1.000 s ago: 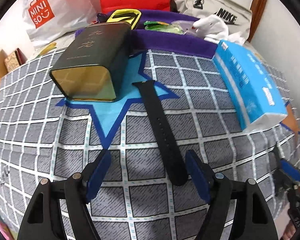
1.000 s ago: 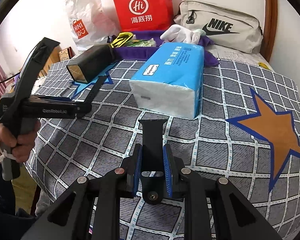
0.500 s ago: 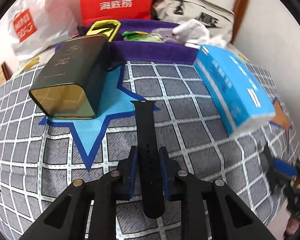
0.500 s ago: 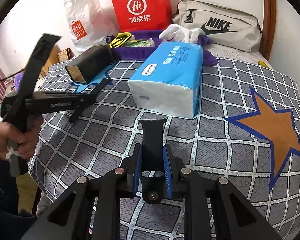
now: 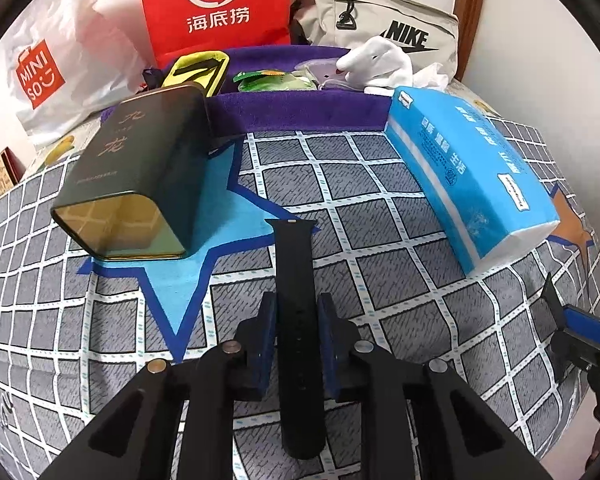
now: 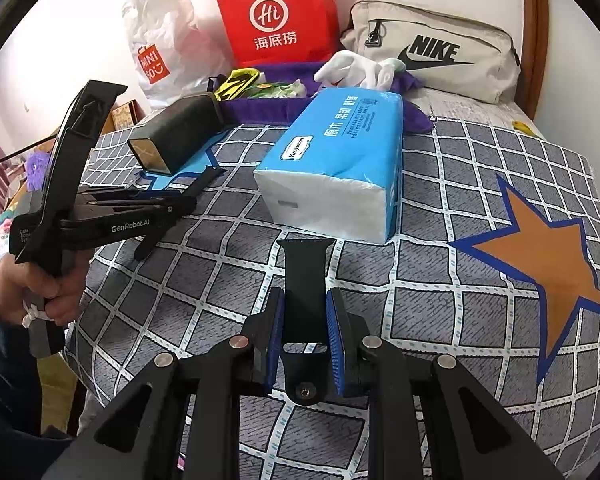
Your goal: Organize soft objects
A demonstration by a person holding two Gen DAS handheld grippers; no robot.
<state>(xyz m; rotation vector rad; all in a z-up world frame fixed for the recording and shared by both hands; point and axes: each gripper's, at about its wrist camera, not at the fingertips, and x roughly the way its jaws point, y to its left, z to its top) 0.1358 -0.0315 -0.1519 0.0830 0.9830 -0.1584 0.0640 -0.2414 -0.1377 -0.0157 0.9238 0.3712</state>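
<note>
The left hand-held gripper (image 5: 296,336) is pinched onto a matte black rubbery watch strap (image 5: 298,280), its rounded tail hanging behind the blue ribbed pads (image 5: 266,340); the right hand-held gripper (image 6: 305,334) is clamped on a second black strap piece (image 6: 305,276), pin hole showing; both straps sit above the checked quilt of the bed (image 6: 460,184), between the glossy dark tin (image 5: 136,184) and the crinkly blue tissue pack (image 5: 468,176); a second ago the left jaws stood wide around the strap lying flat; the right grip is unchanged.
</note>
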